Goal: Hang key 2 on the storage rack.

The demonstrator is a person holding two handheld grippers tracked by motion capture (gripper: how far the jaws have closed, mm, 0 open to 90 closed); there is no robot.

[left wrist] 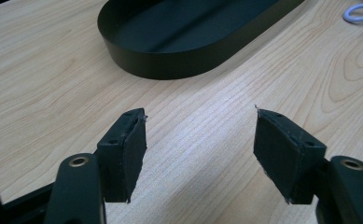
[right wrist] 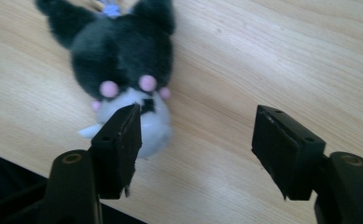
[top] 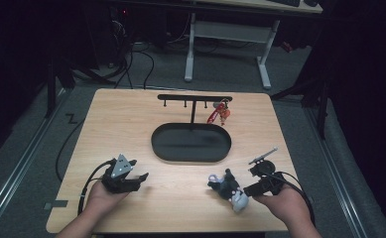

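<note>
A: What sort of surface are they working on?

B: A pale wooden table (top: 131,124) on a grey floor in a dark room. Beyond the far edge of the table, well past both tongs, stand the white legs of another desk (top: 227,49), with cables lying on the floor.

A: What else is on the table?

B: A black oval tray (top: 190,142) lies ahead of the two tongs, roughly midway between them. From the left gripper view it sits just beyond the jaws, up and slightly to the left. A black hook rack (top: 194,98) rises at the tray's far side, with a red charm (top: 218,113) hanging near its right end.

A: And the tongs?

B: The left gripper (top: 133,179) is released, jaws wide apart over bare wood. The right gripper (top: 245,191) is released too, with nothing between its pads.

A: Where's the toy?

B: The black plush keychain (right wrist: 123,60) lies on the table just ahead of the right gripper's jaws, toward its left jaw, whose tip overlaps the pale lower part. Nothing stands between it and the tray.
</note>
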